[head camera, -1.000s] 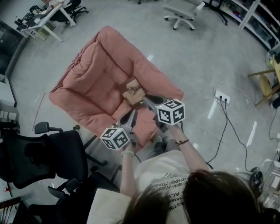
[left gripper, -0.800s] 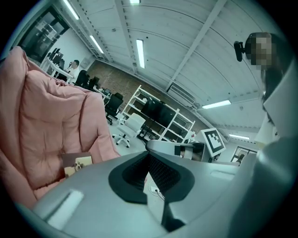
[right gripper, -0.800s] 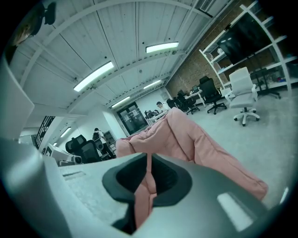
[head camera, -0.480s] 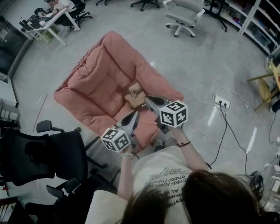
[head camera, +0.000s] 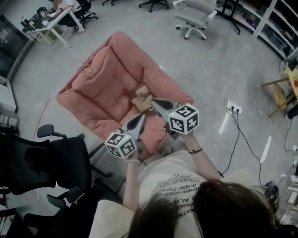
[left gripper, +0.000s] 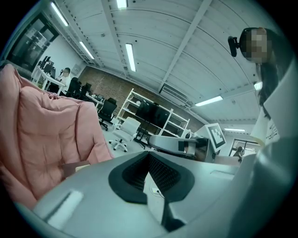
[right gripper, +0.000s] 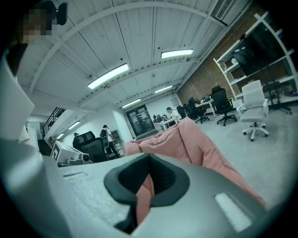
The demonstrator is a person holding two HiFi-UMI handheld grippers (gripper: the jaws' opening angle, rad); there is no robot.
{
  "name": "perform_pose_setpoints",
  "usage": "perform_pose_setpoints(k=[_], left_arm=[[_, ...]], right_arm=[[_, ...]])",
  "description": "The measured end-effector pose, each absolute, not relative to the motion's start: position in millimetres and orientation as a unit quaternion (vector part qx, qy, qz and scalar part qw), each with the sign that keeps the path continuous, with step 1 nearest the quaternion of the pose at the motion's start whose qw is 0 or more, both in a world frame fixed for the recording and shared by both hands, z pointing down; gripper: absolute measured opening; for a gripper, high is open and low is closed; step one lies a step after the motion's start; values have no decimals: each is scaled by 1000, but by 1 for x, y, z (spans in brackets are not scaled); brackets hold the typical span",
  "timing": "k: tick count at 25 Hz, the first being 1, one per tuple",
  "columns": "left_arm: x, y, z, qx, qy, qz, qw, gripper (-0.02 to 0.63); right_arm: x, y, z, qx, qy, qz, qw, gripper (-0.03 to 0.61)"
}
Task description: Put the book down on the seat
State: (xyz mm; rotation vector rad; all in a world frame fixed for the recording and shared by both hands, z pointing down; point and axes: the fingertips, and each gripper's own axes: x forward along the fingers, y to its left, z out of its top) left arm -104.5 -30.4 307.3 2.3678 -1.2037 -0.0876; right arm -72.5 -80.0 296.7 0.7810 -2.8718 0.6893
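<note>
Pink seat, book on it just beyond right tongs, near left tongs.

A pale, glossy floor carried everything. A pink cushioned seat stood on it, set at an angle, with its thick backrest toward the upper left of the head view. A brown book lay on the seat's quilted cushion, on the side nearer the person and close to one padded arm. Also on the floor were a white office chair well beyond the seat, a black office chair beside the seat's near corner, and a white power strip with a dark cable trailing from it.
</note>
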Motion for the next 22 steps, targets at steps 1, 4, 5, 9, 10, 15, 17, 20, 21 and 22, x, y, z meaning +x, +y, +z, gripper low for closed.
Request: perform_pose_setpoints(k=[1, 4, 5, 9, 10, 15, 17, 20, 21, 22], left_arm=[[-105, -30, 308, 865, -440, -30, 239, -9], [-105, -28, 308, 866, -439, -29, 239, -9], [-105, -27, 308, 866, -439, -29, 239, -9], [-107, -26, 308, 865, -444, -25, 233, -9], [-107, -27, 308, 865, -444, -25, 232, -9], [-106, -27, 307, 865, -445, -26, 231, -9], [-105, -28, 307, 866, -445, -25, 228, -9], [-105, -27, 306, 865, -446, -25, 228, -9], [-105, -27, 306, 865, -446, -26, 228, -11], [-105, -27, 306, 865, -447, -26, 228, -9]], right_arm=[[-73, -79, 297, 254, -940, 224, 45, 3], [-76, -76, 297, 248, -942, 222, 48, 3], [-77, -75, 297, 246, -942, 221, 48, 3], [-80, -73, 296, 240, -944, 219, 48, 3], [-80, -73, 296, 239, -945, 219, 48, 3], [-78, -77, 293, 240, -944, 221, 40, 3], [-76, -77, 293, 240, -944, 221, 38, 3], [-76, -76, 294, 238, -945, 220, 40, 3], [-76, -75, 294, 237, -945, 220, 40, 3], [-76, -74, 294, 236, -946, 220, 41, 3]])
